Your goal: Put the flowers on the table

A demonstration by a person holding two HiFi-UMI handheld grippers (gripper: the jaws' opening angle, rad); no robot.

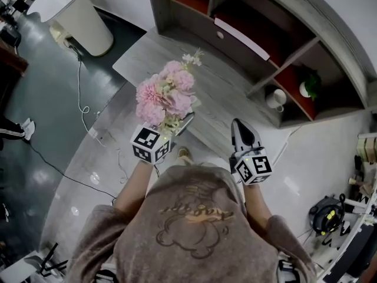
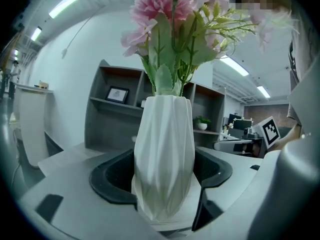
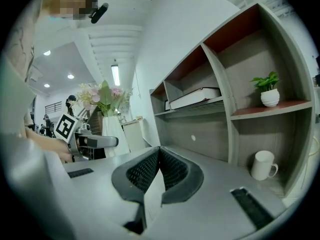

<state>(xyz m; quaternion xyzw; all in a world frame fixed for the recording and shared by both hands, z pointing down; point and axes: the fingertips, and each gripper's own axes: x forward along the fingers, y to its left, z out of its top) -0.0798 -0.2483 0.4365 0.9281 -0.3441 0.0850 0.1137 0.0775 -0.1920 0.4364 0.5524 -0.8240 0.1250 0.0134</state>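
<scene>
Flowers [image 1: 166, 96] in white vase [image 2: 164, 134], clamped in left gripper [image 2: 165, 184], aloft by near edge of table [image 1: 141, 58]; right gripper [image 3: 158, 156] pinched together, empty. Risk: top-heavy vase toppling if released tilted or near edge.

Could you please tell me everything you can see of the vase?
The vase is white and matte, perhaps ceramic or plastic, with twisted vertical facets. It is widest at the middle and narrower at the neck. It stands upright, clamped around its lower half in the left tongs. Pink flowers with green leaves rise from its mouth. In the head view the blooms hide it, over the near edge of the grey table. Nothing else visibly touches it.
</scene>
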